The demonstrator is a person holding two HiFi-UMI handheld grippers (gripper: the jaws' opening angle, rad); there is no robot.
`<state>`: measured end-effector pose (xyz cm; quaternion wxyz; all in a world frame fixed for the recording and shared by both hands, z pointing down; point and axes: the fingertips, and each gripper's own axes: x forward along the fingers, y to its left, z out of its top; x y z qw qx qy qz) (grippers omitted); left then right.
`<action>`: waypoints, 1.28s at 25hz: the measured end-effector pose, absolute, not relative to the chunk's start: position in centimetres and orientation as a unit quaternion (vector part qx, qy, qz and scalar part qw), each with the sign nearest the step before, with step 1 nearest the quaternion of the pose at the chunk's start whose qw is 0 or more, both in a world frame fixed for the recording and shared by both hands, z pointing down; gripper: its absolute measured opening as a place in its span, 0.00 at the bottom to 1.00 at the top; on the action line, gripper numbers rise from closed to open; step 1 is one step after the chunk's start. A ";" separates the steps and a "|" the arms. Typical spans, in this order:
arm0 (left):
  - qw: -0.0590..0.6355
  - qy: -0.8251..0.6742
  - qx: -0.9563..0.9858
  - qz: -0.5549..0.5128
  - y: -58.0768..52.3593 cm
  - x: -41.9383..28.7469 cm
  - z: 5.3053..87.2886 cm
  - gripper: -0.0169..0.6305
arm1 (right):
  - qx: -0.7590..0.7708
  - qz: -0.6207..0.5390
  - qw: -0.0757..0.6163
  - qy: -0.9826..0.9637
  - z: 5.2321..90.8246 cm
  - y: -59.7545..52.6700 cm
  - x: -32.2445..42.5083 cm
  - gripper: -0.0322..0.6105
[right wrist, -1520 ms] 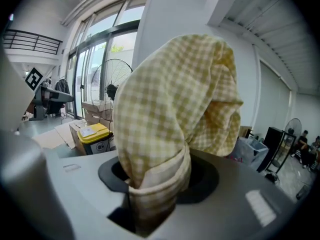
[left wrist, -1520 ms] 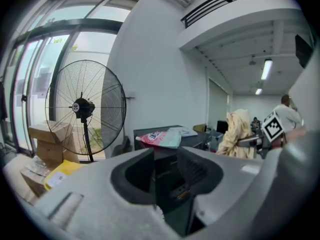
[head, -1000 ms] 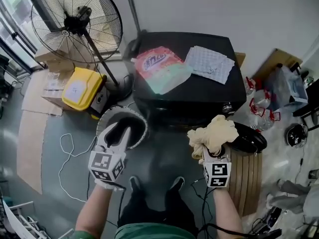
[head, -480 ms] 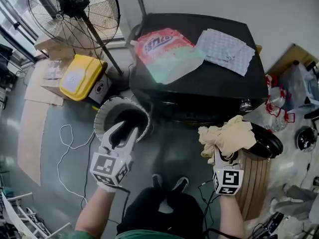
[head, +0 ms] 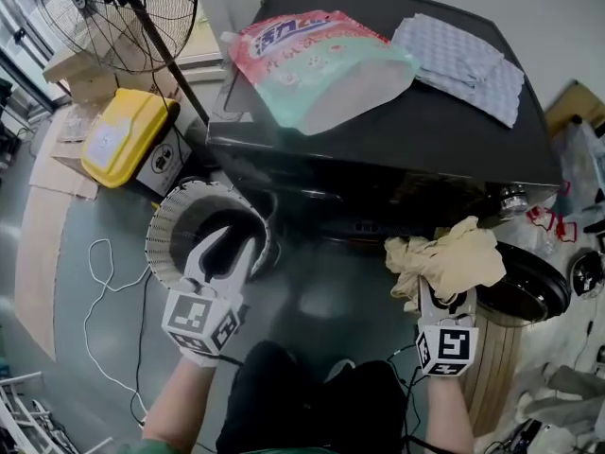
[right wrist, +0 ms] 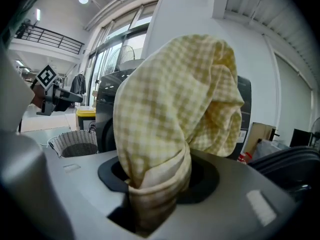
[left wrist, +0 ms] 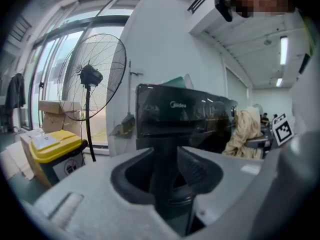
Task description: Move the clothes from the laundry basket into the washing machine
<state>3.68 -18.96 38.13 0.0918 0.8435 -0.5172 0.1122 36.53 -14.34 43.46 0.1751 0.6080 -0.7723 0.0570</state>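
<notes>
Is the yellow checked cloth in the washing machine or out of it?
Out: the yellow checked cloth is bunched in the right gripper, whose jaws clamp it, in front of the washing machine.

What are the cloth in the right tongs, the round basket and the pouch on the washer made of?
Checked garment: soft woven fabric, cotton-like, matte; a yellow-white check weave and limp folds show.
Laundry basket: probably moulded plastic, pale; slotted wall, though it could be woven.
Pouch: glossy flexible plastic film; printed, creased, shiny, lying on the washing machine.

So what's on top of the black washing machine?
On the washing machine lie a pink-and-green pouch and a checked cloth. Anything beneath them is covered.
</notes>
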 end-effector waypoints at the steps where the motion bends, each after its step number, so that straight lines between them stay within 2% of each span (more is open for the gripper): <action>1: 0.086 -0.519 0.844 0.106 -19.4 3.6 39.4 0.25 | 0.609 0.051 0.174 -0.772 44.8 -14.9 36.7 0.36; 13: 0.032 -0.534 0.843 0.055 -21.4 2.1 51.9 0.25 | 0.605 -0.040 0.153 -0.781 56.2 -20.3 36.5 0.36; 27: 0.027 -0.580 0.811 0.079 -17.2 -3.8 53.3 0.25 | 0.589 -0.030 0.178 -0.787 61.2 -27.1 33.9 0.36; 32: 0.023 -0.592 0.800 0.088 -15.6 -5.1 53.0 0.25 | 0.583 0.002 0.211 -0.785 63.7 -31.2 33.8 0.36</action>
